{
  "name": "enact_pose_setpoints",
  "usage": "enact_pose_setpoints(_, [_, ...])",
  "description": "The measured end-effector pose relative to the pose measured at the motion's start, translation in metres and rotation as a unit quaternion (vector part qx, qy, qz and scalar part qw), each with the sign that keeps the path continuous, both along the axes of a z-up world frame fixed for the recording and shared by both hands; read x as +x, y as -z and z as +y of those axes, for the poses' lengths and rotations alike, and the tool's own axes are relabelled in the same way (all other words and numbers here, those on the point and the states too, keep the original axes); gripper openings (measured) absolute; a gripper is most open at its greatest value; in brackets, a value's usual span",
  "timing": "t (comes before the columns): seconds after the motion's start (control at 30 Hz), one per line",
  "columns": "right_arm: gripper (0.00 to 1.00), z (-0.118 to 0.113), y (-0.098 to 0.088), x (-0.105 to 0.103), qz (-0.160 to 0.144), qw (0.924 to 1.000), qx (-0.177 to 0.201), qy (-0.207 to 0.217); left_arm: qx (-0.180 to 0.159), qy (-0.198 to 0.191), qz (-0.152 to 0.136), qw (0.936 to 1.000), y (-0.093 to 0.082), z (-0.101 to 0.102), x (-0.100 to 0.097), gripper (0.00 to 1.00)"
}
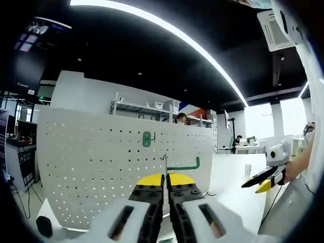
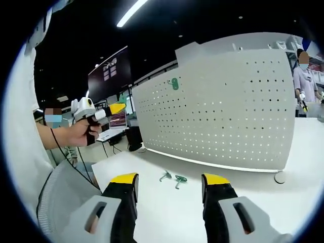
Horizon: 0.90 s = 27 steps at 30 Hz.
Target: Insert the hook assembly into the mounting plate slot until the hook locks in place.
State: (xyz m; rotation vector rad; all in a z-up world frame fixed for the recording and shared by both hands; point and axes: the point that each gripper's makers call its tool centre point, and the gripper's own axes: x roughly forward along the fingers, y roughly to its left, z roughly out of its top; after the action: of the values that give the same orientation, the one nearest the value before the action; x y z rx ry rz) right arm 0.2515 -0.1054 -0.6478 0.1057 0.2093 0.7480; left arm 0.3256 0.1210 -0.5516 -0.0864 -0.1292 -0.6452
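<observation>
Left gripper view faces the pegboard (image 1: 101, 162) close, head-on; right gripper view looks across the tabletop (image 2: 243, 182) at that board, farther back

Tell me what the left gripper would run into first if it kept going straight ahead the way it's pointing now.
Most likely the white pegboard. The left gripper, shut on a green hook, faces the panel head-on, so the hook would touch first. How far away it is remains unclear.

Open right gripper (image 2: 169, 185) before green hooks (image 2: 173, 178)
</observation>
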Motion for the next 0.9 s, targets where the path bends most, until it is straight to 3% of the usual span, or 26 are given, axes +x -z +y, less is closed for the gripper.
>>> enact_pose_setpoints(0.1, [0.47,0.001,-0.027,-0.002,-0.048,0.9981,0.037,-0.004,-0.001,0.002,0.002,1.0000,0.003,-0.001,-0.001,0.01])
enact_pose_setpoints(0.2, [0.47,0.002,-0.039,-0.005,-0.061,0.9960,0.064,-0.006,-0.002,0.003,0.005,1.0000,0.004,-0.002,-0.001,0.02])
enact_pose_setpoints(0.43, [0.48,0.007,-0.038,-0.005,-0.062,0.9967,0.051,-0.013,0.002,0.007,0.012,0.9999,0.009,-0.005,-0.004,0.02])
enact_pose_setpoints(0.9, [0.46,0.024,-0.048,0.005,-0.064,0.9958,0.060,-0.023,0.010,0.004,0.019,0.9998,0.013,-0.009,-0.005,0.02])
